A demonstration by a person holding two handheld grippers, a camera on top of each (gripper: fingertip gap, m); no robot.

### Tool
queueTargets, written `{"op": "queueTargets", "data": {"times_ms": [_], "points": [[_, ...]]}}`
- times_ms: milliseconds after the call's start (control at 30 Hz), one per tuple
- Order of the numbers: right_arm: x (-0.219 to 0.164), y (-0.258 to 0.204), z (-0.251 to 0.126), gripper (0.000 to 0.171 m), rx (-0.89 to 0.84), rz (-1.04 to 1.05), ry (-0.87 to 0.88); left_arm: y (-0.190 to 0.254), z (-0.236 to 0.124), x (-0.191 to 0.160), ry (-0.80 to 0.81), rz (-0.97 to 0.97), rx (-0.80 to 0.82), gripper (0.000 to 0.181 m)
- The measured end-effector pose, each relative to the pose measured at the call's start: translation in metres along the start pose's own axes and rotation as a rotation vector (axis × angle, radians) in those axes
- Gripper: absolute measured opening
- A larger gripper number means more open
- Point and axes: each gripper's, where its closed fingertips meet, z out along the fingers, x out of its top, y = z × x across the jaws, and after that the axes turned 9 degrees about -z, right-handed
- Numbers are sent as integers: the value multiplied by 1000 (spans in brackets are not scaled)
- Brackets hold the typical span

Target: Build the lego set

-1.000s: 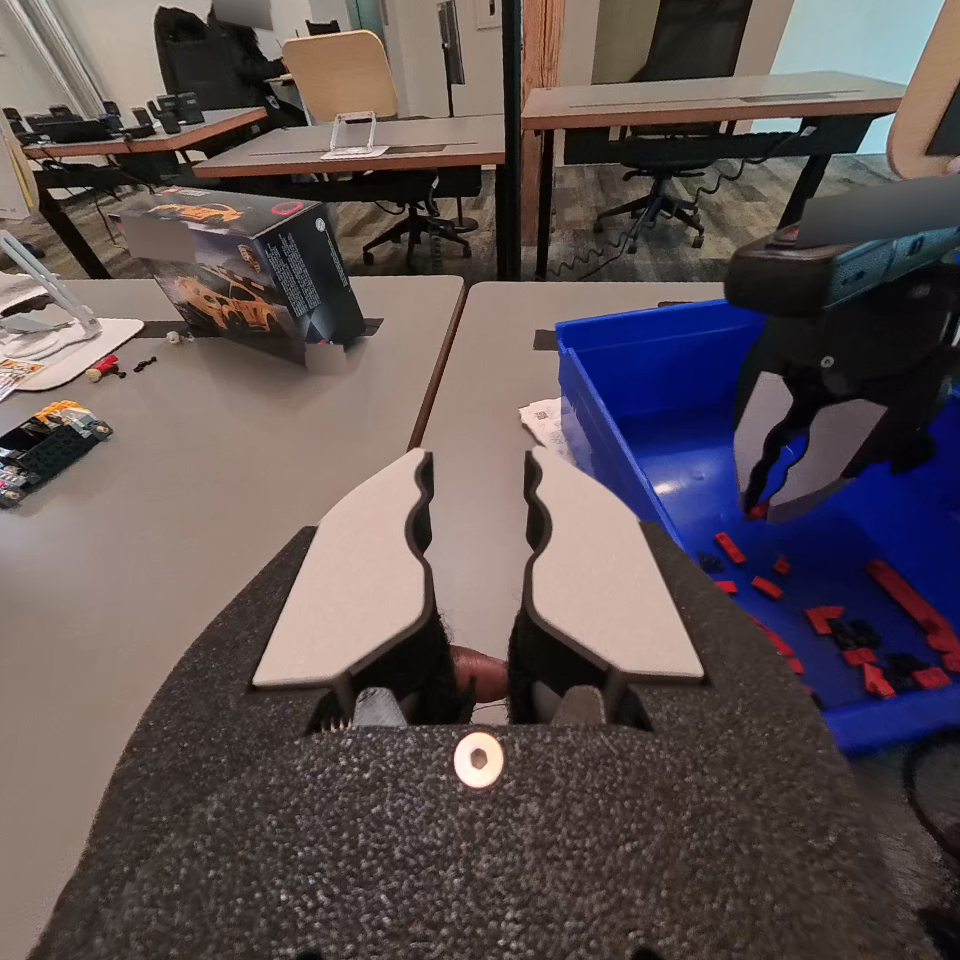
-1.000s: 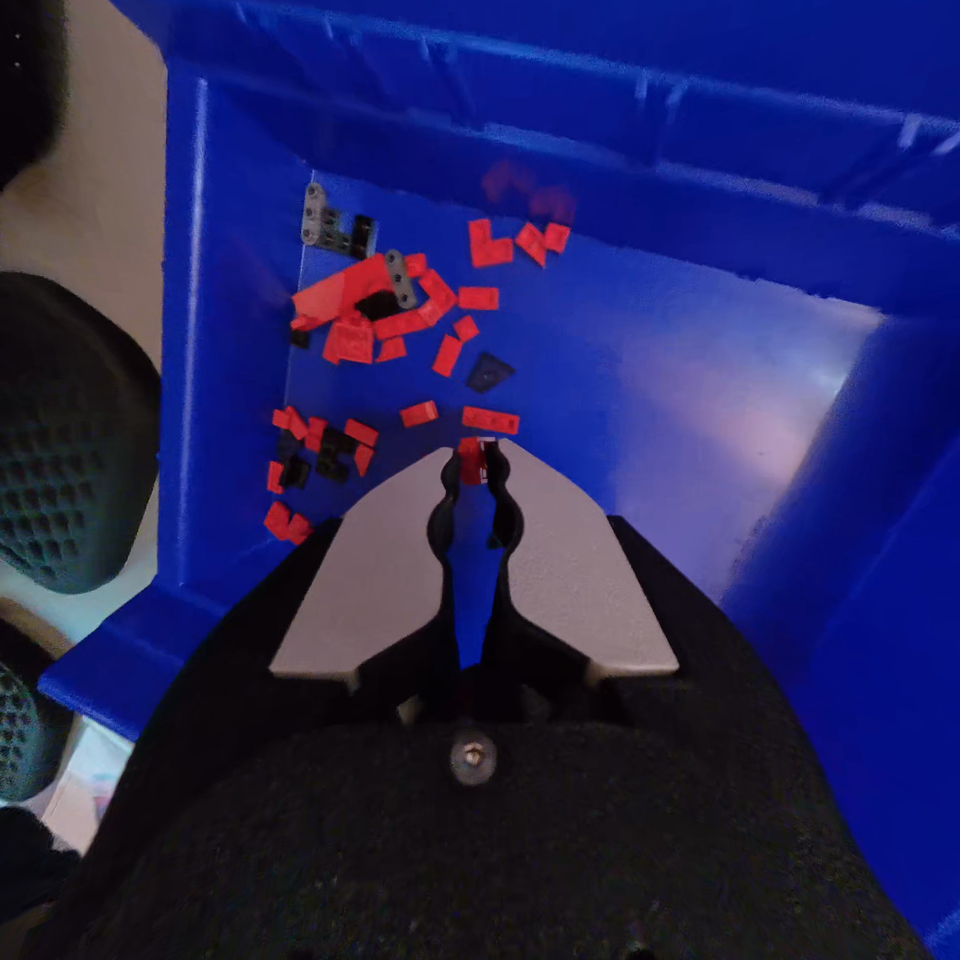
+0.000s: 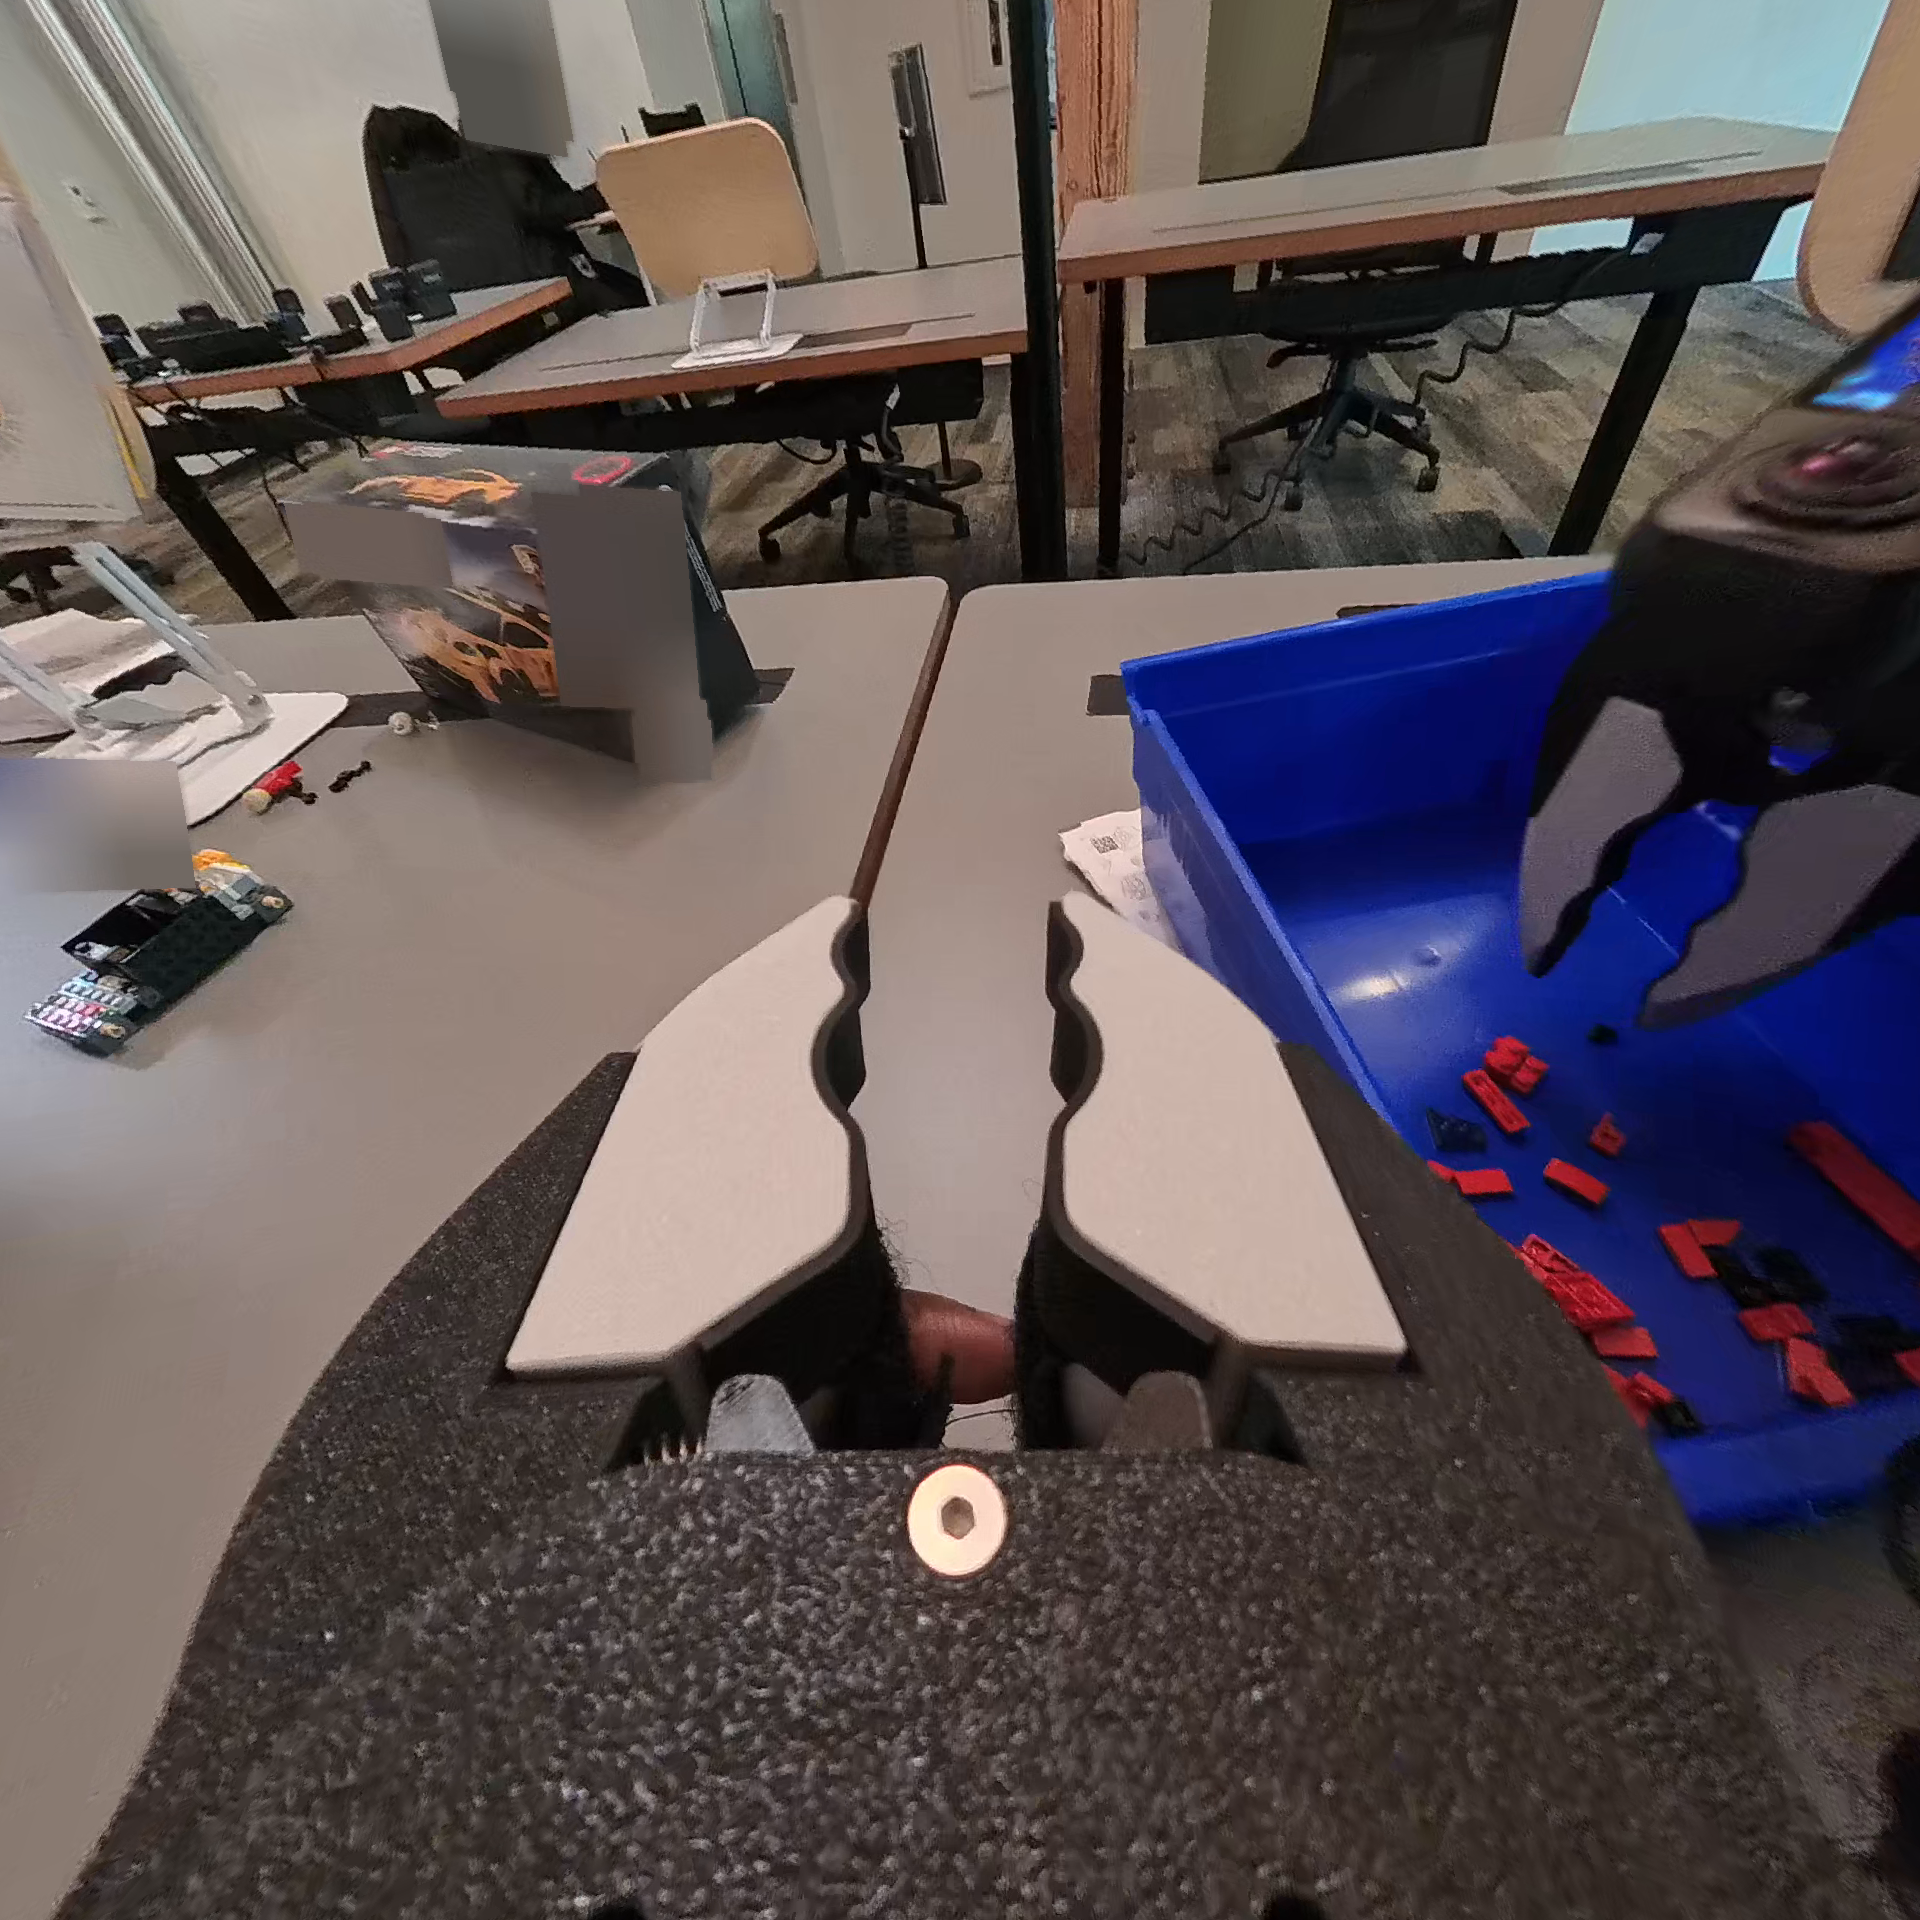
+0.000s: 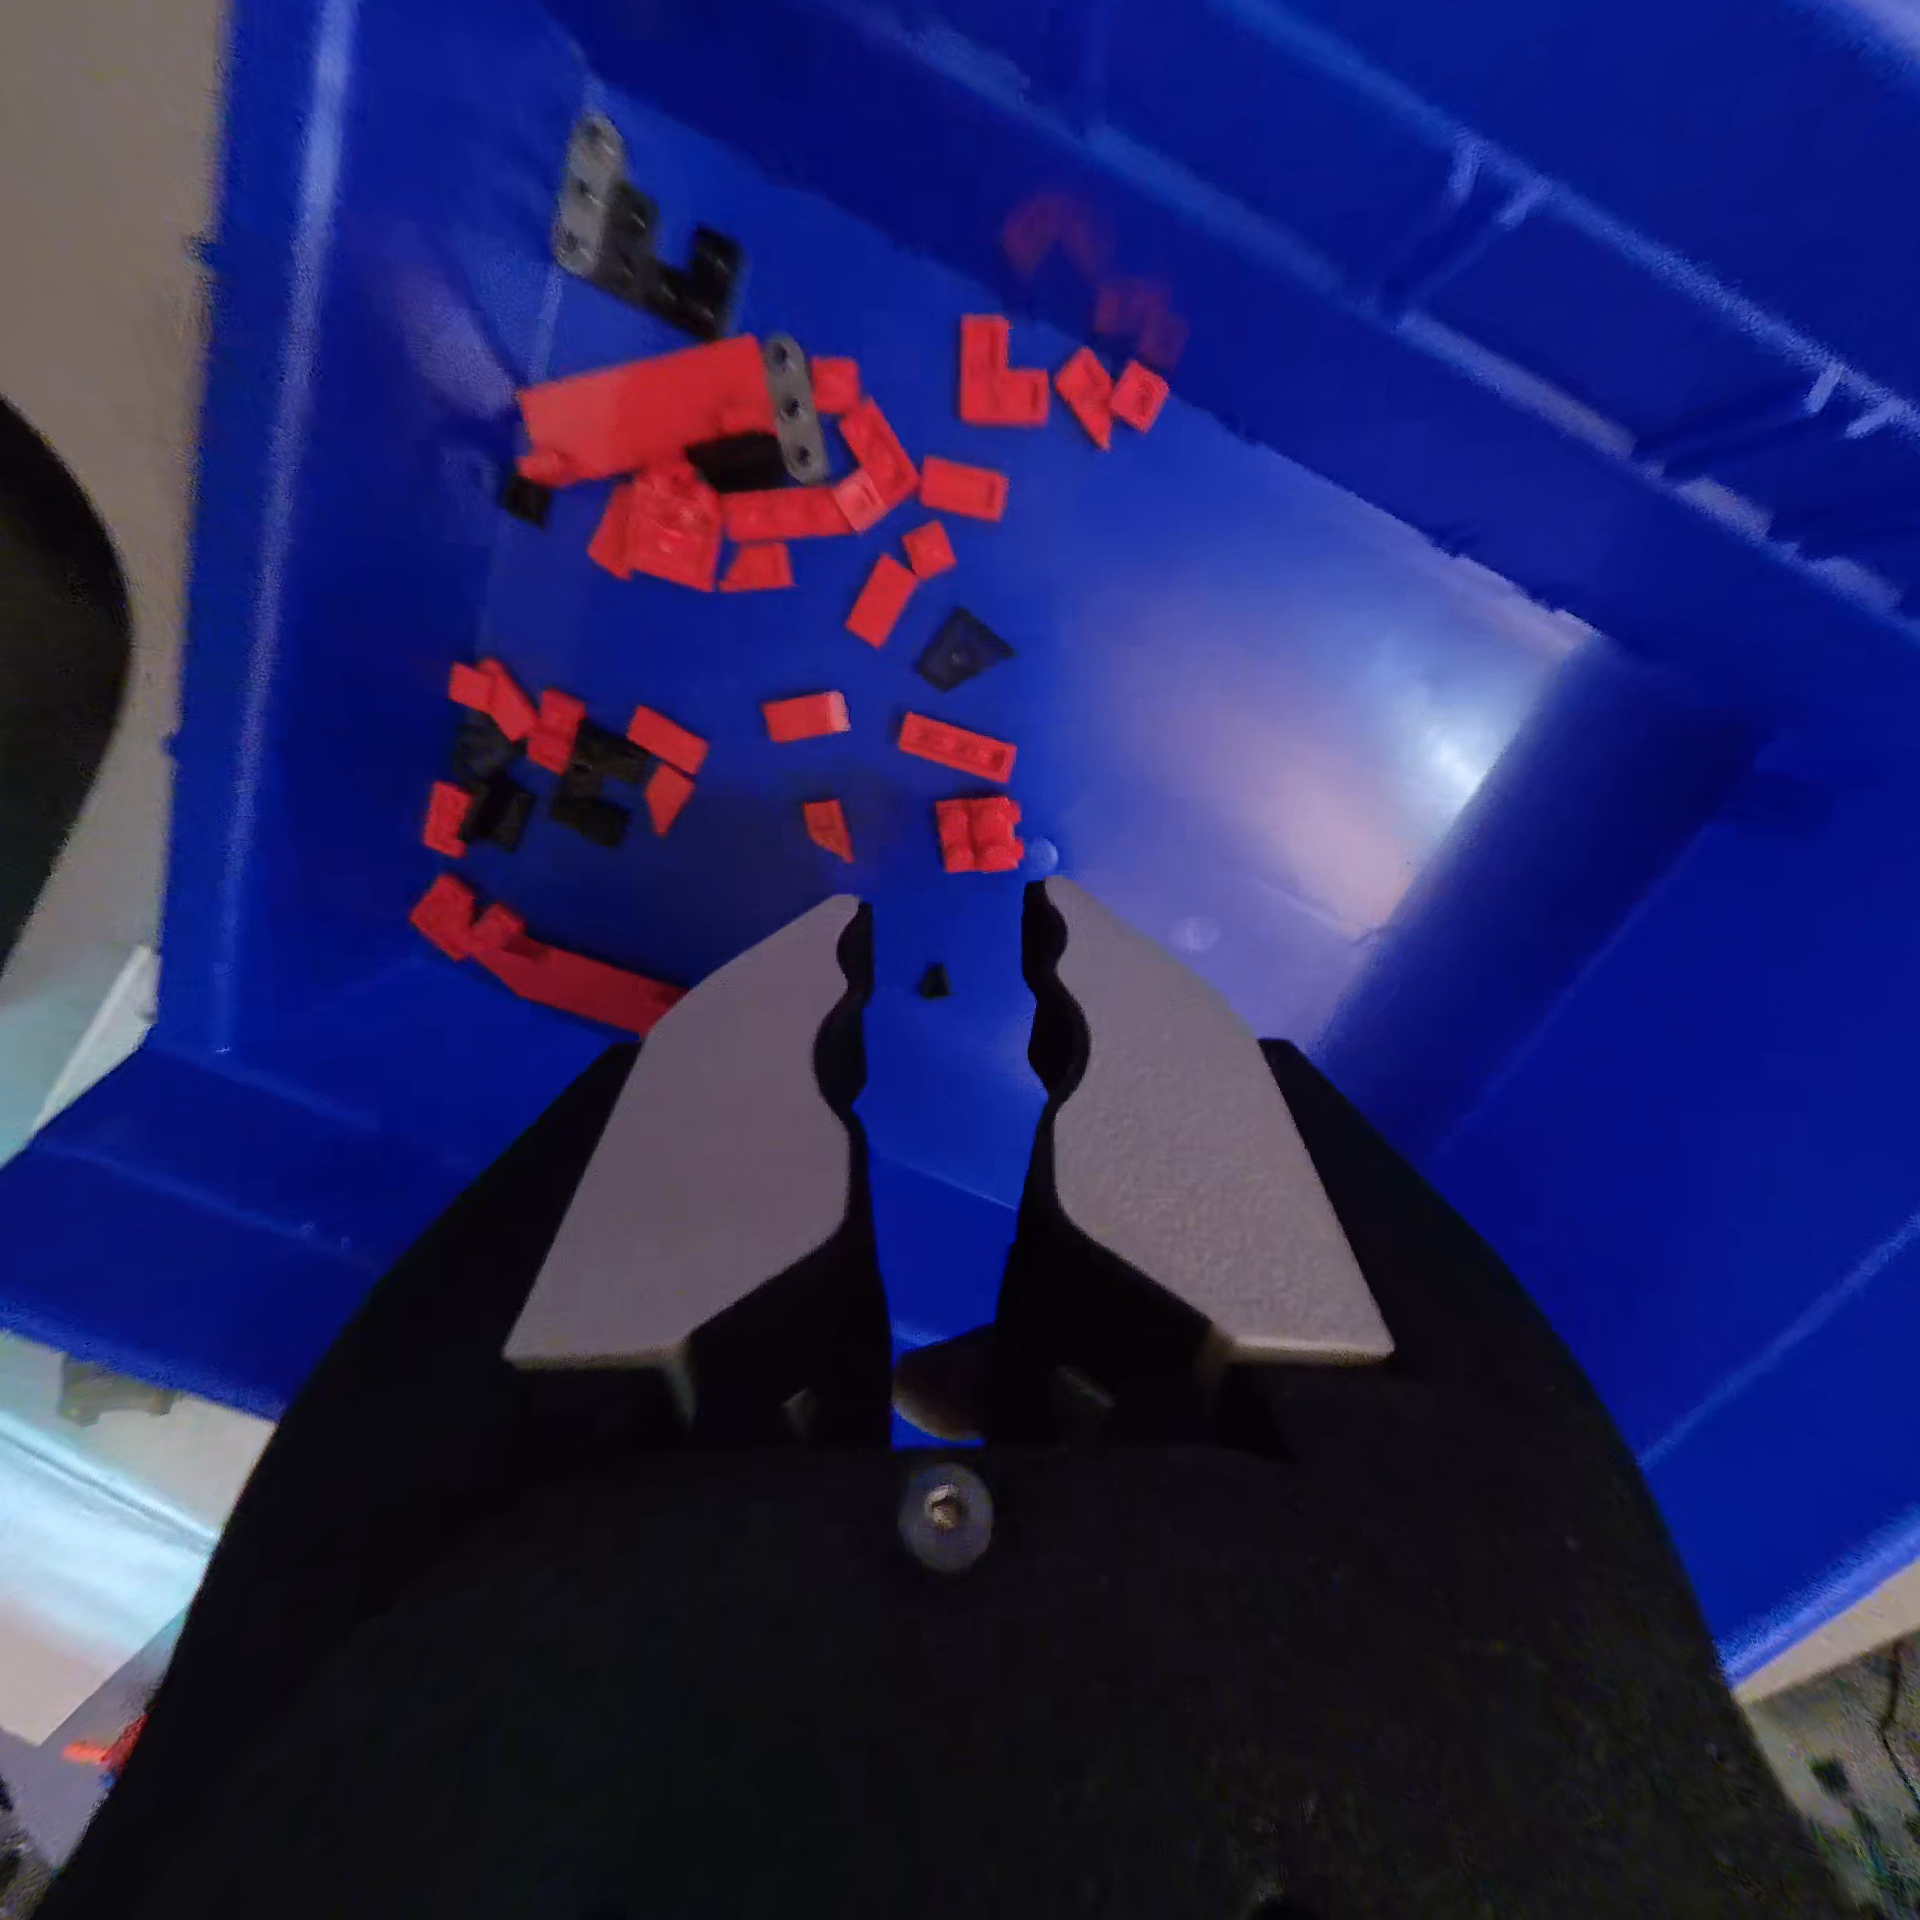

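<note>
The set box (image 3: 540,613) and paper slip (image 3: 1117,883) bear print, unreadable here.

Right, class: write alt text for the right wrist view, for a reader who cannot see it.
An open two-finger right gripper points down into a blue plastic bin; a tiny black piece shows on the bin floor in the gap between its fingers. Scattered red and black lego pieces lie beyond the fingertips, mostly toward the bin's left wall.

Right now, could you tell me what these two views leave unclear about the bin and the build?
- Blue bin: its right side is cut off by the left wrist view's edge and hidden behind the right gripper.
- Tiny black piece between the open fingers: too small to identify.
- Partly built model: small and far off, with a mosaic patch beside it.
</note>
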Motion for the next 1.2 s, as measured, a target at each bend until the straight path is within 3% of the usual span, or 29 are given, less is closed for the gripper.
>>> {"op": "queueTargets", "data": {"times_ms": [167,300,433,667,700,733,800,967,1067,1200], "points": [[11,-40,0,30,163,-94,40,-4,3,0,12,-17,9,32],[9,-78,14,29,336,-190,-26,-3,5,-2,3,-8,10,32],[13,-97,32,32,377,-255,-79,-4,7,-5,-8,-5,12,32],[32,-80,52,38,110,-390,-10,-4,8,-5,-14,2,14,32],[33,-72,52,44,61,-366,-10,-3,8,-6,-15,4,14,32],[29,-53,51,34,-39,-324,-47,-4,8,-6,-16,5,16,32],[15,-30,44,35,-133,-273,-105,-5,7,-6,-16,5,22,32],[11,-16,18,32,-174,-160,-23,-5,7,-5,-10,3,24,32],[0,-6,-11,45,-269,-71,-5,-7,8,-7,-22,4,28,32],[-7,-39,-63,57,-236,-125,272,-9,7,-8,-24,7,34,32]]}}
